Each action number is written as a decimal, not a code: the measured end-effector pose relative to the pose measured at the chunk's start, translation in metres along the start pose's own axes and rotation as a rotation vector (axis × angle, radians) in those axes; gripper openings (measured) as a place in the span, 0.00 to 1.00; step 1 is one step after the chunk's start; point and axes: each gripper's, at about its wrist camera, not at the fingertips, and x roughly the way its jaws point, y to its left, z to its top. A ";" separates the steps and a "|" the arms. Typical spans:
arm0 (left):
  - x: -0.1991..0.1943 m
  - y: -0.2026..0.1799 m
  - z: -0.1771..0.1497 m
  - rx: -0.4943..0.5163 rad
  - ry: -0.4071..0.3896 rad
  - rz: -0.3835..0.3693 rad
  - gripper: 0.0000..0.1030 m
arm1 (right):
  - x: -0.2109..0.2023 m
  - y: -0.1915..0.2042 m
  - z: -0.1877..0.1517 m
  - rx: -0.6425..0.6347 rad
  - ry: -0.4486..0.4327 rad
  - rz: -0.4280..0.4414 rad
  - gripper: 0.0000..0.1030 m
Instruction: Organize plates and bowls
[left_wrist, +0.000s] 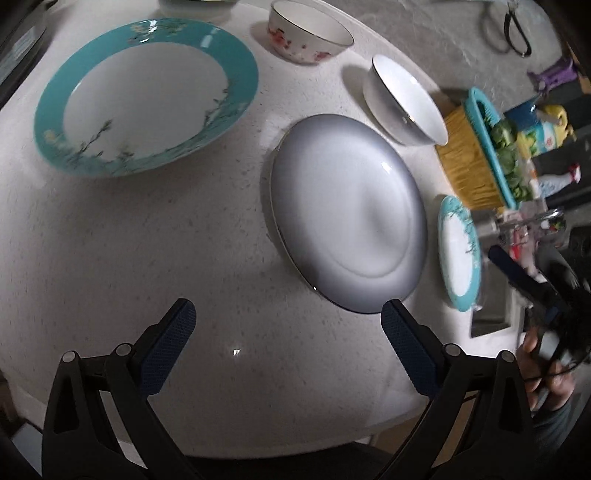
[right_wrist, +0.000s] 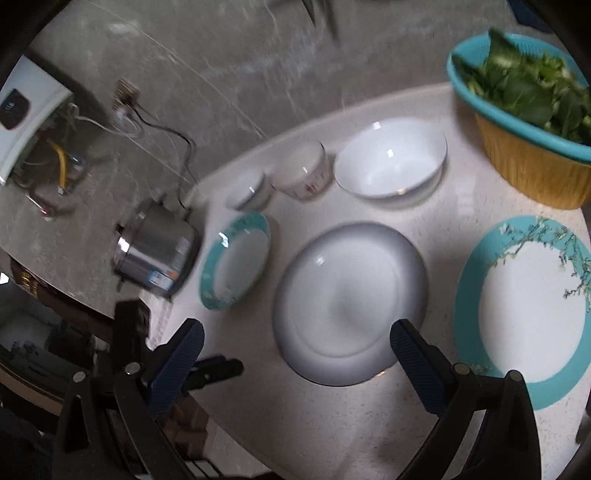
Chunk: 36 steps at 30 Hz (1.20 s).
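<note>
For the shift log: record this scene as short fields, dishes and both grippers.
surface: white speckled counter
plates: grey-rimmed plate in the middle; large teal-rimmed plate; small teal-rimmed plate
bowls: plain white bowl; floral bowl; a third small bowl
stacking: none, all dishes apart
other: basket of greens
left gripper: jaws open, empty
right gripper: jaws open, empty

1. Left tongs (left_wrist: 288, 317): spread wide, nothing between the blue-padded tips, reaching up toward 12 o'clock from the bottom of the left wrist view.
2. Right tongs (right_wrist: 295, 338): likewise spread wide and empty, pointing toward 12 o'clock in the right wrist view.
3. The person's right hand (left_wrist: 546, 373), at 4 o'clock in the left view, grips the right tool's handle.
</note>
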 end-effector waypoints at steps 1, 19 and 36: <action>0.004 -0.004 0.003 0.011 -0.005 0.017 0.98 | 0.003 -0.006 0.004 0.005 0.013 -0.018 0.99; 0.053 -0.018 0.037 -0.096 -0.065 -0.023 0.59 | 0.083 -0.077 0.067 -0.112 0.290 0.043 0.66; 0.058 -0.022 0.054 -0.073 -0.027 -0.018 0.59 | 0.110 -0.089 0.077 -0.124 0.388 0.040 0.48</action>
